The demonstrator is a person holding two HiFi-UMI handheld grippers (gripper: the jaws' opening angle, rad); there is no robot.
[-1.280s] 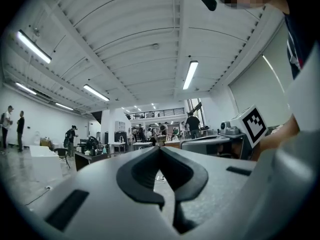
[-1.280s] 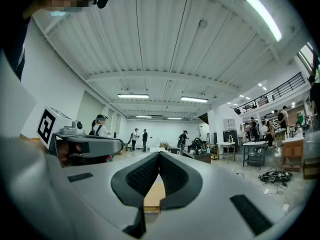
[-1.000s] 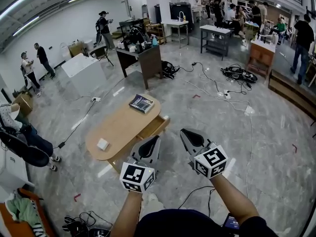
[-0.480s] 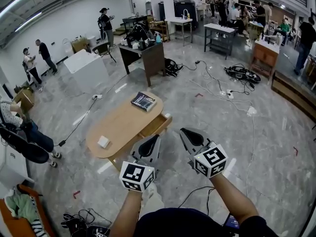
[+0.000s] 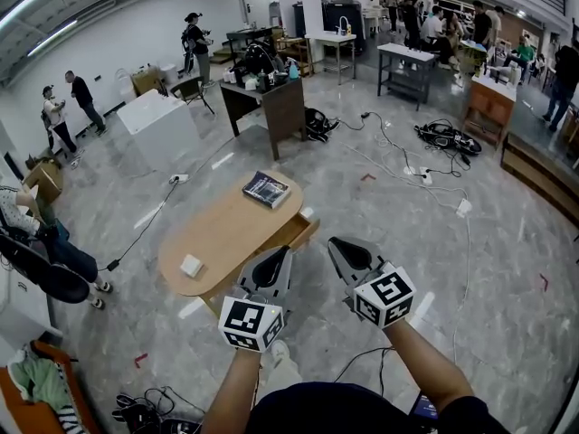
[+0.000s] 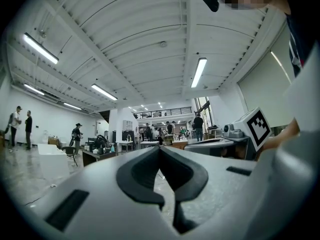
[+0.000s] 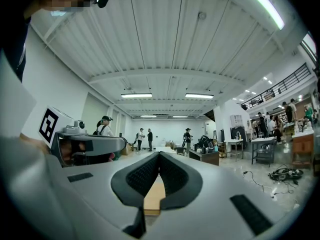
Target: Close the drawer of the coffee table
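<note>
Facing the wooden surface (image 5: 222, 235) with its drawer (image 5: 286, 233) pulled out.
Holding left tool (image 5: 274, 262) and right tool (image 5: 342, 251) side by side, each closed on nothing, near the drawer but not touching it; open at the end bearing a book (image 5: 267, 189).

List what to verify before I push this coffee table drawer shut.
1. The drawer stands pulled out of the coffee table: ok, it needs closing.
2. The left gripper is shut and holds nothing: ok.
3. The right gripper is shut and holds nothing: ok.
4. A gripper rests against the drawer front: not ok, neither touches it.
5. Nothing sticks out of the drawer: cannot tell, its inside barely shows.
6. The book and the white box lie on the tabletop, out of the drawer's path: ok.
</note>
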